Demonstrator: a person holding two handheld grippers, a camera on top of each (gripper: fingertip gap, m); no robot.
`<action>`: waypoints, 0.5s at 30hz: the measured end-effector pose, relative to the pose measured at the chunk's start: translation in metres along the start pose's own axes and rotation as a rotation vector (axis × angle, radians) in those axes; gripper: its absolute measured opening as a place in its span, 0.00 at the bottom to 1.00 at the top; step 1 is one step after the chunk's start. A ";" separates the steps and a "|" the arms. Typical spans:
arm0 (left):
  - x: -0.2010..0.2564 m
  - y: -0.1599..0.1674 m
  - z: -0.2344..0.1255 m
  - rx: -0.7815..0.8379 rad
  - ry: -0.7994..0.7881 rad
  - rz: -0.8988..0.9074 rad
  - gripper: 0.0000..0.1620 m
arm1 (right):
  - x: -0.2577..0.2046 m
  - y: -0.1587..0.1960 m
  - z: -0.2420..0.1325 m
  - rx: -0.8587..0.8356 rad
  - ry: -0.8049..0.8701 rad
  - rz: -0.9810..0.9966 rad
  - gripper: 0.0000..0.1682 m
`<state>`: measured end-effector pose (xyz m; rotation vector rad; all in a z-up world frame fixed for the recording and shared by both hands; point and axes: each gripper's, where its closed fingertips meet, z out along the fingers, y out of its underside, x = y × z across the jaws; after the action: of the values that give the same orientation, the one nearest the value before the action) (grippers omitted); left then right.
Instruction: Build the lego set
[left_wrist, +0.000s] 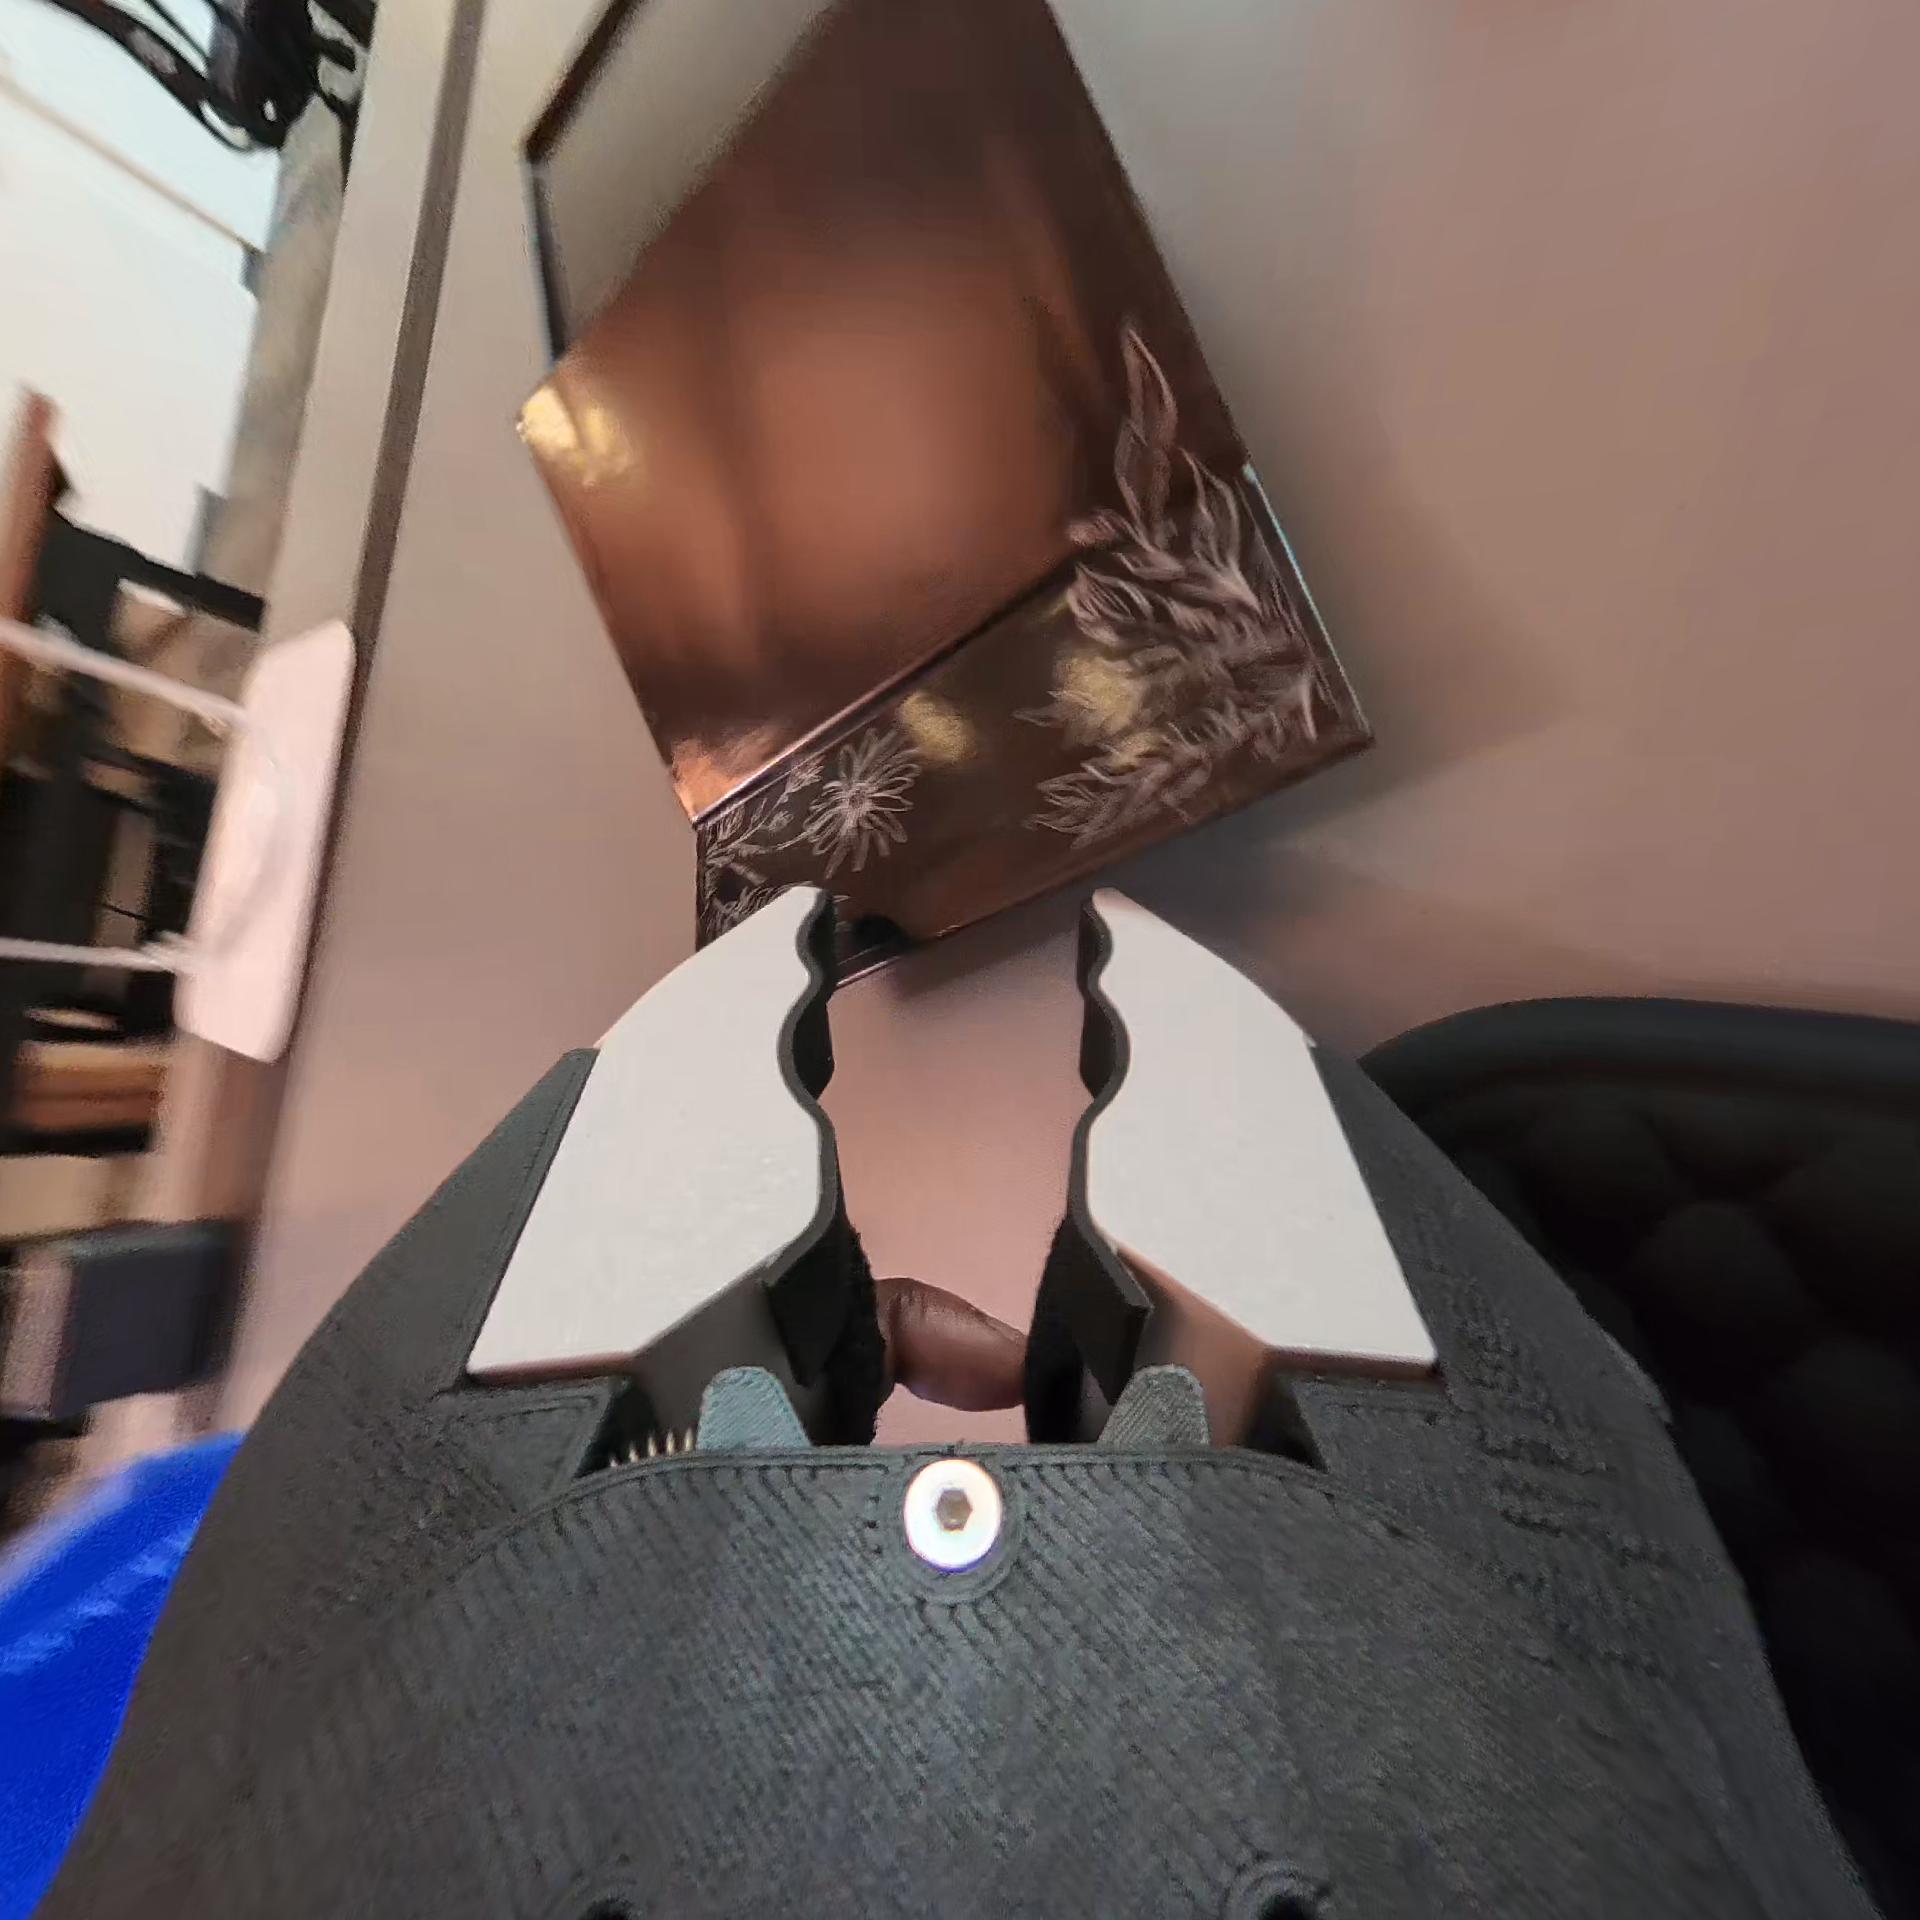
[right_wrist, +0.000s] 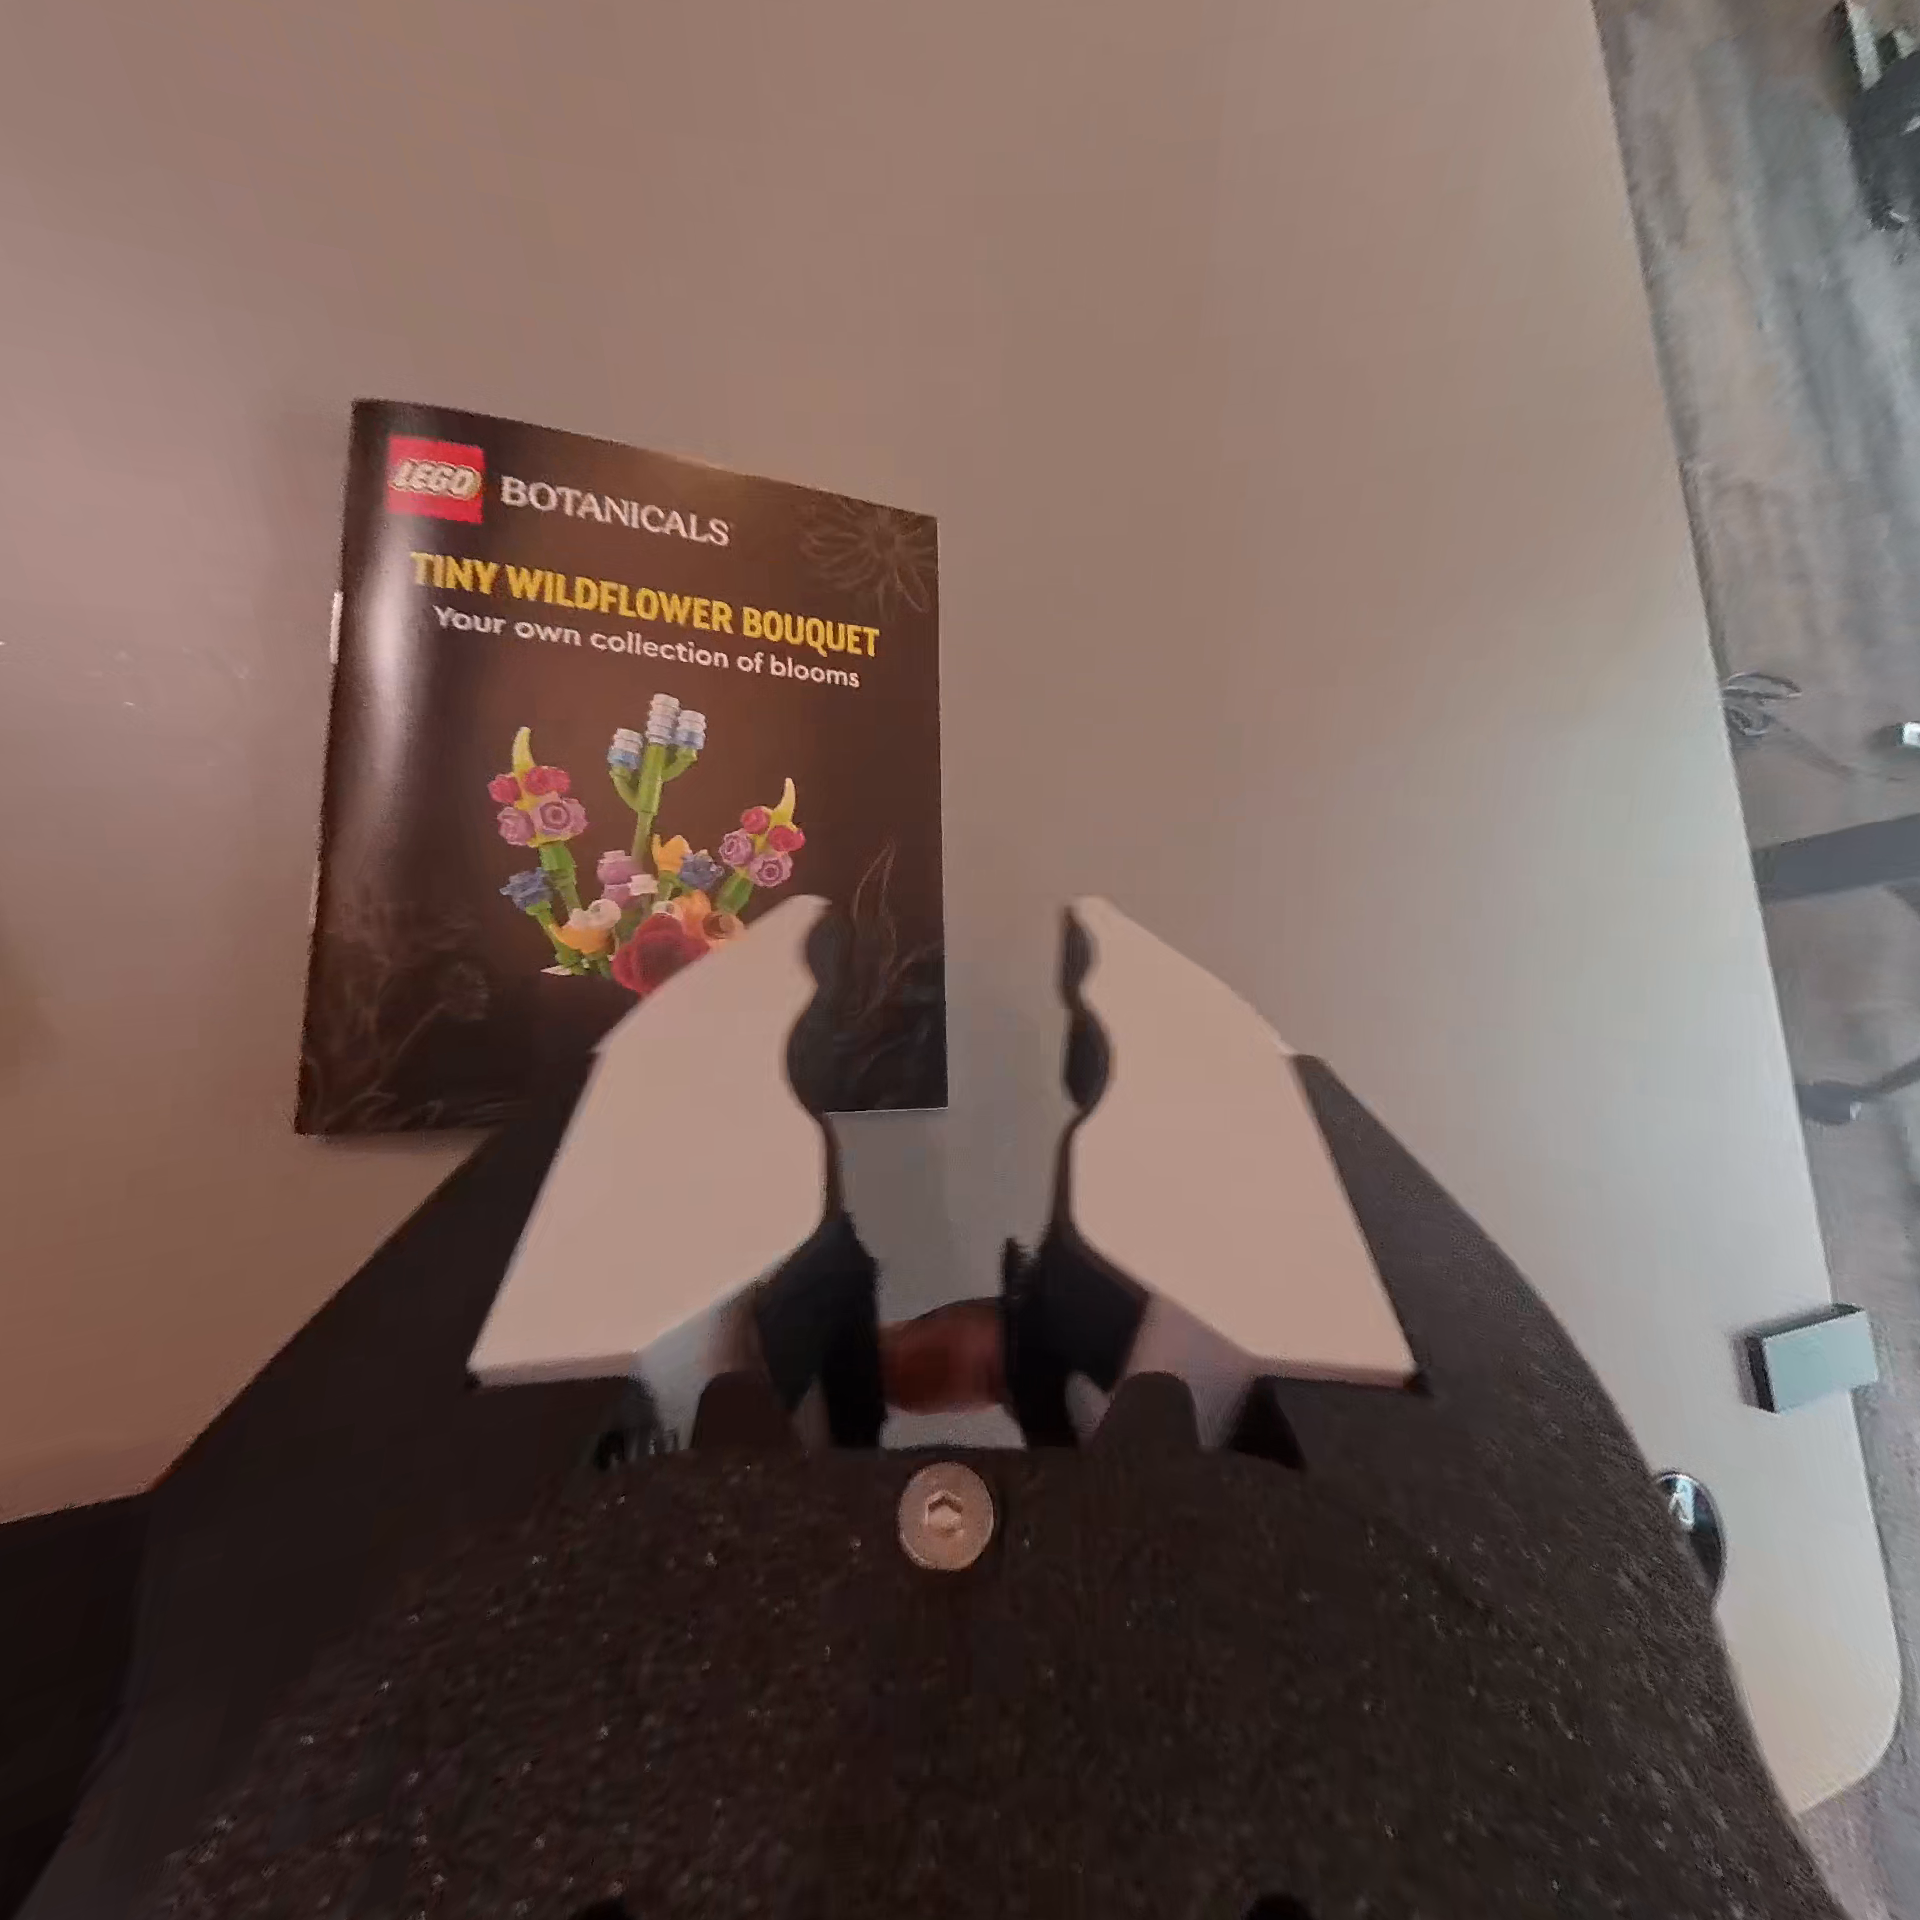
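L view only: glossy dark box (left_wrist: 935, 520), left gripper (left_wrist: 951, 935) agape, empty | R view only: booklet (right_wrist: 634, 769) flat on table (right_wrist: 1247, 416), right gripper (right_wrist: 945, 925) agape, empty

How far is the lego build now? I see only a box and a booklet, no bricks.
Nothing looks built yet. The brown flowered box lies on the table, apparently shut, and the instruction booklet lies closed on its cover. No loose bricks show. The left gripper and right gripper are both open and empty, above the table. Opening the box, sorting the pieces and all assembly are left.
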<state>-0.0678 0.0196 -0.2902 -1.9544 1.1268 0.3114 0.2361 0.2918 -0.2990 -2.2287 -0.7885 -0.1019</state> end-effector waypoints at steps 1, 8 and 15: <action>-0.001 -0.001 -0.004 0.021 0.013 -0.058 0.28 | -0.003 -0.004 -0.004 0.015 -0.015 -0.001 0.34; -0.035 -0.033 -0.051 0.237 0.019 -0.347 0.37 | -0.101 -0.060 -0.067 0.328 -0.451 -0.091 0.66; -0.107 -0.092 -0.041 0.331 -0.009 -0.335 0.45 | -0.186 -0.053 -0.089 0.287 -0.716 -0.259 0.74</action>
<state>-0.0615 0.0749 -0.1538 -1.8008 0.7698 -0.0445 0.0705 0.1641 -0.2587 -1.8671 -1.3702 0.6779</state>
